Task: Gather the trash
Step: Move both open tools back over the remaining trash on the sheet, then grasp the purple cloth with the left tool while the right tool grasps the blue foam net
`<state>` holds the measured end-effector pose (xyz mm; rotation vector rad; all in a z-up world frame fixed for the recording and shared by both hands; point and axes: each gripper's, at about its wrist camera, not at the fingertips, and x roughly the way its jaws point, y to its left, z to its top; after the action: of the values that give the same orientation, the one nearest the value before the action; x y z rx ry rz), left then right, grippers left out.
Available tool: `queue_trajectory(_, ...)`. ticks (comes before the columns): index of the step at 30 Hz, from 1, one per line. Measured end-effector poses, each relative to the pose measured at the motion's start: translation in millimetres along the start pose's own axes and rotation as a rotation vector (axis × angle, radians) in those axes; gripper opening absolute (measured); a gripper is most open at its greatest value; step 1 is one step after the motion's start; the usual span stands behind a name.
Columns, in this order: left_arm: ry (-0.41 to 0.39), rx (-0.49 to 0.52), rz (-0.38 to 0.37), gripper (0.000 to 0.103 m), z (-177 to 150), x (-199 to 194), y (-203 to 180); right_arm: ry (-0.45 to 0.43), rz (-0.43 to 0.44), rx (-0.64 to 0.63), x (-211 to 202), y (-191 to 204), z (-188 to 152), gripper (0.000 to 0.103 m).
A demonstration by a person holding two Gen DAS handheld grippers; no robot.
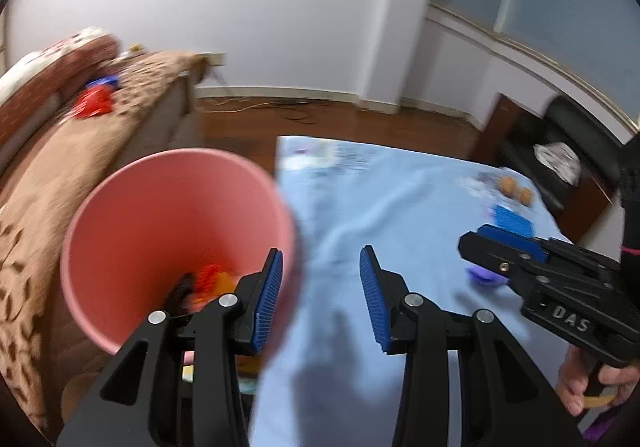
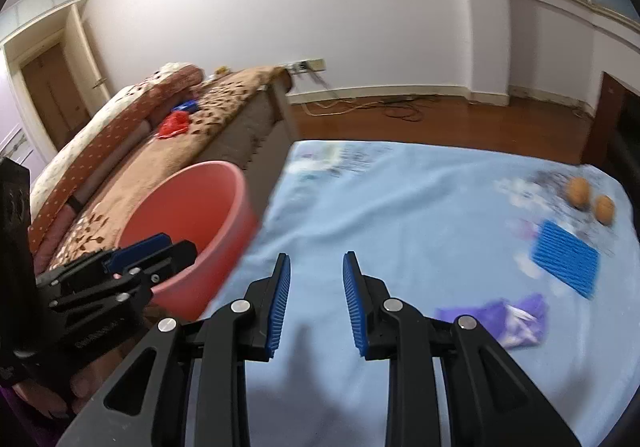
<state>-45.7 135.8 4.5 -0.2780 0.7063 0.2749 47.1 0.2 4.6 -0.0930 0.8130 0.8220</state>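
Looking along the left hand-held gripper (image 1: 320,295), we see its two blue ribbed pads spread apart with nothing between them. The left pad overlaps the rim of a round pink plastic bin (image 1: 168,231) standing beside the desk (image 1: 400,207), which is covered in a pale blue, softly creased cloth. At the bottom of the bin lie red and orange scraps (image 1: 210,281), too blurred for us to name. The right hand-held gripper (image 1: 500,247) reaches in from the right edge, and on its black body we can read the raised letters "DAS"; a hand (image 1: 588,387) grips its handle. Just beyond it a crumpled purple wrapper (image 1: 486,275) lies on the cloth, with a flat blue ribbed pad (image 1: 514,221) and two brown round nuts (image 1: 516,189) farther back. A brown patterned sofa (image 1: 100,151) runs along the left, behind the bin, carrying a red crinkled bag (image 1: 94,103). Behind are a white wall and a dark wooden floor.

From the right wrist, we find the right hand-held gripper (image 2: 316,303) likewise parted, holding nothing, above bare blue cloth. The purple wrapper (image 2: 504,319) lies to its right, touching no pad; the blue ribbed pad (image 2: 566,259) and the nuts (image 2: 592,199) sit beyond it. The left hand-held gripper (image 2: 148,247) hangs at the pink bin (image 2: 192,215); lettering on its body is too smeared to read. A wooden door (image 2: 52,95) stands at far left.
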Motion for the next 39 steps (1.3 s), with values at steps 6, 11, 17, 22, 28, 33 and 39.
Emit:
queue_trajectory(6,0.025,0.148,-0.138,0.04,0,11,-53,-0.025,-0.076,0.046,-27,-48,-15,0.027)
queue_trajectory(11,0.071,0.251,-0.239,0.041,-3,26,-91,-0.023,-0.142,0.1,-44,-93,-30,0.028)
queue_trajectory(17,0.127,0.338,-0.317,0.041,-6,47,-129,-0.019,-0.196,0.174,-56,-137,-45,0.036)
queue_trajectory(22,0.165,0.41,-0.352,0.041,-10,65,-152,-0.026,-0.207,0.208,-59,-155,-50,0.042)
queue_trajectory(28,0.207,0.468,-0.35,0.041,-14,92,-169,-0.01,-0.212,0.199,-55,-163,-51,0.042)
queue_trajectory(33,0.237,0.494,-0.336,0.041,-19,112,-175,0.008,-0.224,0.173,-50,-169,-51,0.042)
queue_trajectory(39,0.198,0.501,-0.349,0.041,-24,115,-175,0.027,-0.237,0.138,-40,-178,-48,0.042)
